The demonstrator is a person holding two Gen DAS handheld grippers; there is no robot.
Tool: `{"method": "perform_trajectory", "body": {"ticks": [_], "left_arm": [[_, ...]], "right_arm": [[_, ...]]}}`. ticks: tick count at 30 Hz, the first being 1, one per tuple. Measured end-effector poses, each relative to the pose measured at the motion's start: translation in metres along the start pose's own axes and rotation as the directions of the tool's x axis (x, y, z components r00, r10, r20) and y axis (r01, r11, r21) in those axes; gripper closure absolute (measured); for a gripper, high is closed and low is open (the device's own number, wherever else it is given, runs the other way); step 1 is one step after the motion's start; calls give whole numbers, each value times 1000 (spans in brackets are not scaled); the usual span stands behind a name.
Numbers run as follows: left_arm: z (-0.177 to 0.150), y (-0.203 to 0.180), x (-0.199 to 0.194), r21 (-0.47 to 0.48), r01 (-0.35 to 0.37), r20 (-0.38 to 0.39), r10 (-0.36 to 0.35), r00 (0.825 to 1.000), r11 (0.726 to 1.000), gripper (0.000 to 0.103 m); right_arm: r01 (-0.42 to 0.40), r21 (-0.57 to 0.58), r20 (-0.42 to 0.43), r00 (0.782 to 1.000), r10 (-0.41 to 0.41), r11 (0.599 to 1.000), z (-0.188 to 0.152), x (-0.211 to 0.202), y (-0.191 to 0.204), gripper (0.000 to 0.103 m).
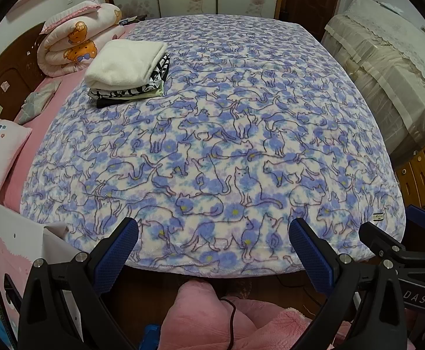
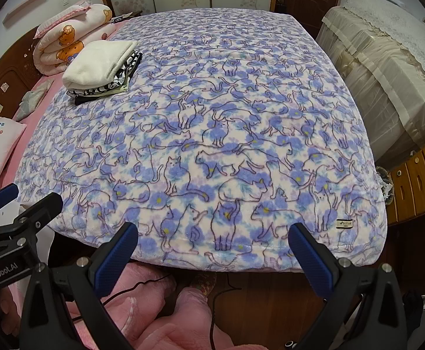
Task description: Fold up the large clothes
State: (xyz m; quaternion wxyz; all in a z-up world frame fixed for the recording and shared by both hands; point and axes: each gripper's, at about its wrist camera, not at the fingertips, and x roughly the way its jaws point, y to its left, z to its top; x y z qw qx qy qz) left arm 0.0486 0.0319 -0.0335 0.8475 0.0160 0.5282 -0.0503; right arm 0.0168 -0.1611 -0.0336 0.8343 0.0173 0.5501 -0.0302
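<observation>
Left claw [image 1: 214, 234]: I see it at the bottom of the left view, its blue pads spread wide with nothing between them, held just short of the near edge of the bed.
Right claw [image 2: 213, 239]: at the bottom of the right view, equally wide open and holding nothing; it also shows at the lower right edge of the left view.
Blanket [image 1: 218, 134]: a large fleece with blue flowers and outlined cats, spread flat across the bed and filling the middle of both views; a small label sits near its lower right corner.
Folded stack [image 1: 127, 73]: upper left of the frame, lying on the blanket, a cream piece on top of black-and-white, pale green and black ones.
Rolled quilt [image 1: 75, 38]: far upper left, pink with bear prints, beside the stack.
Pillow [image 1: 1, 151]: left edge, on the pink sheet.
Covered furniture [image 1: 387, 67]: right side, under beige cloth.
</observation>
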Motion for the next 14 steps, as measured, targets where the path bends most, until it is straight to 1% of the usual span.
{"method": "perform_trajectory", "body": {"ticks": [14], "left_arm": [[-1,-3,0,-4,-3,2,3,1000,1000,1]], "right_arm": [[1,0,-2,1000,-1,1000,0,-1,1,0]]}}
